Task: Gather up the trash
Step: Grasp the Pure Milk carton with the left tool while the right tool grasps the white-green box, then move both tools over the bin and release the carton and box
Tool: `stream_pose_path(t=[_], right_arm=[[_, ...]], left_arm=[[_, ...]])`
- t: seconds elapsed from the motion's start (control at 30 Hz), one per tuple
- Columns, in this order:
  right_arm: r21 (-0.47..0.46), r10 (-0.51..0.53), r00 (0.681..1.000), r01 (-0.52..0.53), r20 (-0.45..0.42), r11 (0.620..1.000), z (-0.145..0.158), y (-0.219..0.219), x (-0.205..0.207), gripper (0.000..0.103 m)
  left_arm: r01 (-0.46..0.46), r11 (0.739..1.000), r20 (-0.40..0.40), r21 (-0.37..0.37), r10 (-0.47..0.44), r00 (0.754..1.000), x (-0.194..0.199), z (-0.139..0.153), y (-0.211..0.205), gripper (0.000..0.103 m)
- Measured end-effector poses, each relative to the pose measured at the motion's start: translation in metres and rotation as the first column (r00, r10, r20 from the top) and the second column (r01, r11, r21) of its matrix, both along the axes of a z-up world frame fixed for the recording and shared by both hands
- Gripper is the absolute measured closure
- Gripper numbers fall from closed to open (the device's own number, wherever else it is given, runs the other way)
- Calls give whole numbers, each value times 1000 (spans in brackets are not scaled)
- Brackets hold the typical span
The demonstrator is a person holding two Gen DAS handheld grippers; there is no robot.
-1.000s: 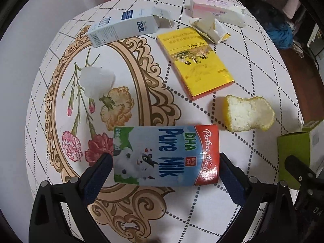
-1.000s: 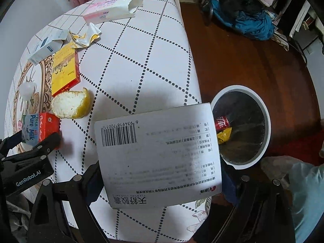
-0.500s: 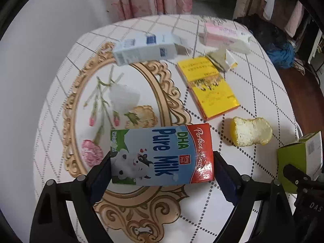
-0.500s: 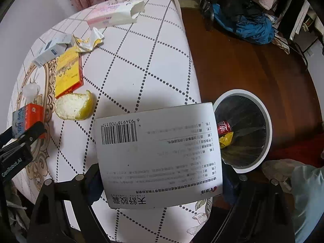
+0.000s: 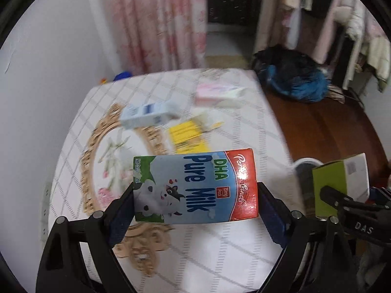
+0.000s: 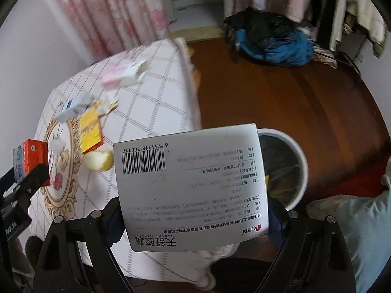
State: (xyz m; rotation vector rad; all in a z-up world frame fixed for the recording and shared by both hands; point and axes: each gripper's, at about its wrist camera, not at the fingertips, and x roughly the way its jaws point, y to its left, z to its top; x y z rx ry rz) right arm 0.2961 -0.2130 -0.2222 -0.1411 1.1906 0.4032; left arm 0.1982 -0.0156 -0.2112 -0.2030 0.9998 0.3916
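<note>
My left gripper [image 5: 195, 197] is shut on a blue, green and red "Pure Milk" carton [image 5: 195, 188], held in the air above the table [image 5: 220, 244]. The same carton [image 6: 29, 161] shows at the left edge of the right wrist view. My right gripper [image 6: 193, 210] is shut on a white medicine box [image 6: 190, 183] with a barcode, seen from the left wrist view as a green and white box [image 5: 342, 183]. That box hangs past the table's right edge, beside a white-rimmed trash bin [image 6: 290, 171] on the floor; trash lies in it.
On the table lie a yellow flat box [image 6: 90, 131], a blue-white carton [image 6: 73, 107], a pink box [image 6: 119, 73], a crumpled wrapper [image 5: 210, 122], a white wad [image 6: 57, 144] and a citrus peel [image 6: 100, 160]. Dark and blue clothing [image 6: 276, 41] is piled on the wooden floor.
Both grippers have risen and tilted up, so the table looks smaller and farther. The milk carton has come off the table. The white box has moved closer to the bin.
</note>
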Motion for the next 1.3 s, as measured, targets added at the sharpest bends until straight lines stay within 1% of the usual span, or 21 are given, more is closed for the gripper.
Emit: stream_pose_path(t=[0.1,0.2,0.37,0.4,0.43,0.53,0.57,0.67,0.73,0.9,1.0,1.03,1.07,1.1,1.3], right_arm=[[-1,-66,998,66,10,998,4,-46,16,11],[-17,-139,990,139,1,990,-4,-87,33,11],[-57,-254,966,252,-43,966,-35,-156,67,11],[-57,-270,961,266,-57,962,-43,-167,73,11],[-59,-284,956,280,-73,958,-53,-179,81,11],[-57,-307,944,302,-123,952,-80,-202,101,11],[-53,-314,939,309,-142,949,-89,-208,107,11],[-47,-323,928,320,-188,946,-114,-219,124,11],[-41,-326,920,325,-220,945,-131,-223,133,11],[-7,-329,900,341,-286,940,-164,-228,146,10],[12,-319,888,342,-330,940,-179,-226,150,10],[7,-323,883,345,-341,938,-183,-226,151,7],[5,-326,880,349,-346,937,-187,-223,152,0],[13,-327,879,353,-346,935,-187,-224,153,0],[-21,-344,878,357,-333,934,-189,-226,151,0]], left_arm=[[63,998,13,-15,-63,998,21,4,-34,12],[130,991,1,-40,-130,992,50,-4,-71,12],[214,975,-25,-57,-216,976,93,-26,-124,12],[234,970,-37,-60,-237,971,106,-35,-137,12],[244,968,-43,-64,-247,968,110,-40,-143,12],[286,954,-86,-92,-293,952,137,-67,-168,12],[294,950,-95,-101,-304,948,142,-70,-174,12],[323,937,-133,-133,-340,931,161,-91,-189,12],[327,930,-156,-168,-353,922,171,-104,-194,11],[335,918,-193,-212,-376,907,184,-118,-203,10],[332,915,-220,-231,-382,898,188,-126,-207,2],[331,915,-224,-231,-381,897,189,-127,-208,2],[334,914,-223,-232,-384,896,191,-127,-209,2],[337,913,-220,-231,-386,896,191,-127,-210,2],[343,914,-215,-216,-387,897,189,-126,-210,1]])
